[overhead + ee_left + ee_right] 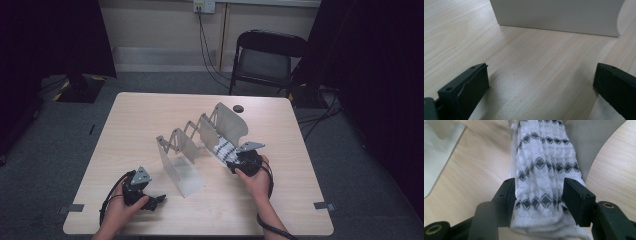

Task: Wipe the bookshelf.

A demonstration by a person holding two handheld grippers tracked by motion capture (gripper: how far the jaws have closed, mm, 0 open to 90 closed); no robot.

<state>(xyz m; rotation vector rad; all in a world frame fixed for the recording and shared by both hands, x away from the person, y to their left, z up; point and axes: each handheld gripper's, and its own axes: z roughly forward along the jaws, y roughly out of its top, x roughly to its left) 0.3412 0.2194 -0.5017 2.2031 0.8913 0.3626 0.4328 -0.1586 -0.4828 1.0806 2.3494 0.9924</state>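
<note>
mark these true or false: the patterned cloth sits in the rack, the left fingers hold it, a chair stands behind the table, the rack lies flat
1. The white cloth with dark diamonds sits in the metal rack. True.
2. The left gripper holds the cloth. False: its fingers stand wide apart over bare table.
3. A black chair stands beyond the table. True.
4. The rack lies flat. False: its plates stand upright.
5. The right gripper has the cloth between its fingers. True.
</note>
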